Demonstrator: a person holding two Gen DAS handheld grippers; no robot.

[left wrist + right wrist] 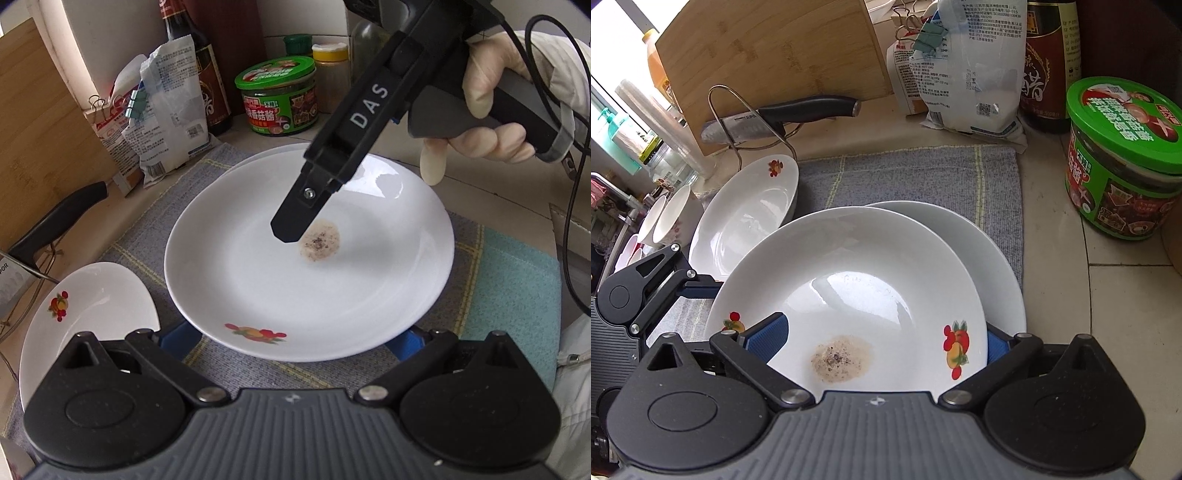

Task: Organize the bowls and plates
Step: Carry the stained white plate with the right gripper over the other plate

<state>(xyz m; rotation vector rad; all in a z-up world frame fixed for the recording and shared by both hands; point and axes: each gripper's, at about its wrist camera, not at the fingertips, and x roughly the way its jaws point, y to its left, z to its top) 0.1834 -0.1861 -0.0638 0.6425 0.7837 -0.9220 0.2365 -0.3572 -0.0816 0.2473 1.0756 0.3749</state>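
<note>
Top plate (857,280) sits stacked on a second plate (1001,266) on the grey mat (923,177). The right gripper (882,343) has its jaws spread wide, straddling the top plate's near rim without pinching. The left gripper (291,341) is wide open too, its blue pads (181,339) flanking that plate's edge.
</note>
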